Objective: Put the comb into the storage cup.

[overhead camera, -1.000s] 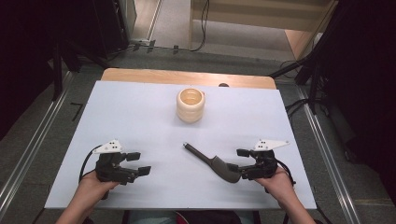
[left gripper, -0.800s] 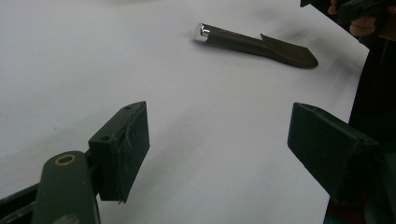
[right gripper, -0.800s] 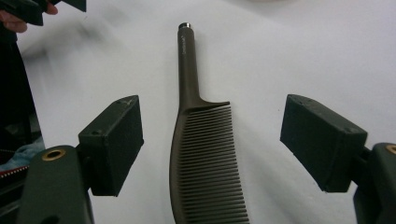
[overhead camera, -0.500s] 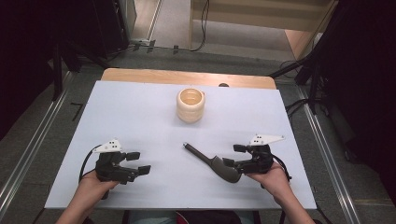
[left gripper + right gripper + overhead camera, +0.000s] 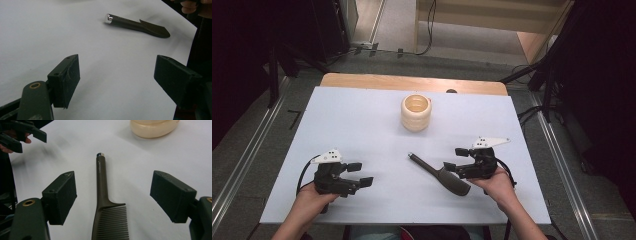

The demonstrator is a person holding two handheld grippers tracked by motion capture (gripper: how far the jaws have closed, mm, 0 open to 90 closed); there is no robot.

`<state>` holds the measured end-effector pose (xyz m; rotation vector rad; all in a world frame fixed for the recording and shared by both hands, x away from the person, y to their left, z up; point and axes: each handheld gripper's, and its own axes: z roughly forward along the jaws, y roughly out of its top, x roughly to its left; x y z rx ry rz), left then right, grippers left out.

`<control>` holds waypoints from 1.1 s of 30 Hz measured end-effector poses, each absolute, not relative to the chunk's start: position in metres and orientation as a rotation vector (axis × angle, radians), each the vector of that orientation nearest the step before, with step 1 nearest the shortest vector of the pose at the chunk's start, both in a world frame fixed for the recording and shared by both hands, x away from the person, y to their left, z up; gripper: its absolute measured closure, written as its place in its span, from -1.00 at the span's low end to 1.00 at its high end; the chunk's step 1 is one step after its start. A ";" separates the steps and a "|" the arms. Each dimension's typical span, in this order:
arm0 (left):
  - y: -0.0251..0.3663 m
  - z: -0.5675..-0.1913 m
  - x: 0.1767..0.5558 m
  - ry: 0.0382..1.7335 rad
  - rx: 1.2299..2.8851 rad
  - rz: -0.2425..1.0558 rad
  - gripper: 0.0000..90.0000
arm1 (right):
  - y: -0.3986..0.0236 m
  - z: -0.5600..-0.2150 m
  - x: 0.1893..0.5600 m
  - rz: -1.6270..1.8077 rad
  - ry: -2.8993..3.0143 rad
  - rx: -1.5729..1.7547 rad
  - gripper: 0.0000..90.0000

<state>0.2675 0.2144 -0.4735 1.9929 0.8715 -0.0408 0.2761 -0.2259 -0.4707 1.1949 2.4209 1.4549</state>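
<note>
A dark olive comb (image 5: pixel 439 174) lies flat on the white table sheet (image 5: pixel 362 120), its handle pointing up-left and its toothed head toward the person. My right gripper (image 5: pixel 455 160) is open just right of the comb's head. In the right gripper view the comb (image 5: pixel 102 195) runs up between the two spread jaws of the right gripper (image 5: pixel 113 195) without touching them. My left gripper (image 5: pixel 360 174) rests open on the sheet at the lower left, holding nothing. The left gripper view shows the left gripper (image 5: pixel 117 80) and the comb (image 5: pixel 140 25) farther off.
A cream ribbed cup (image 5: pixel 416 112) stands upright at the table's far middle, and its base (image 5: pixel 153 127) appears beyond the comb handle. A wooden strip (image 5: pixel 412 82) borders the far edge. Metal rails (image 5: pixel 242 160) run along both sides.
My right gripper has slid left toward the comb's head, so its jaws now flank the comb. The left gripper and the cup have stayed put.
</note>
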 end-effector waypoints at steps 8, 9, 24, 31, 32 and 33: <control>0.215 -0.473 0.268 0.871 1.996 -0.041 -0.52 | -0.214 -0.470 0.284 1.456 2.430 1.178 -0.57; 0.215 -0.473 0.268 0.871 1.997 -0.041 -0.51 | -0.213 -0.470 0.285 1.454 2.435 1.174 -0.57; 0.215 -0.474 0.268 0.870 1.996 -0.043 -0.52 | -0.192 -0.469 0.296 1.458 2.461 1.141 -0.56; 0.215 -0.473 0.268 0.869 1.996 -0.043 -0.51 | -0.181 -0.470 0.301 1.454 2.480 1.109 -0.55; 0.215 -0.473 0.268 0.870 1.996 -0.042 -0.52 | -0.180 -0.470 0.302 1.456 2.481 1.107 -0.55; 0.215 -0.473 0.268 0.870 1.995 -0.043 -0.52 | -0.178 -0.469 0.303 1.455 2.488 1.103 -0.55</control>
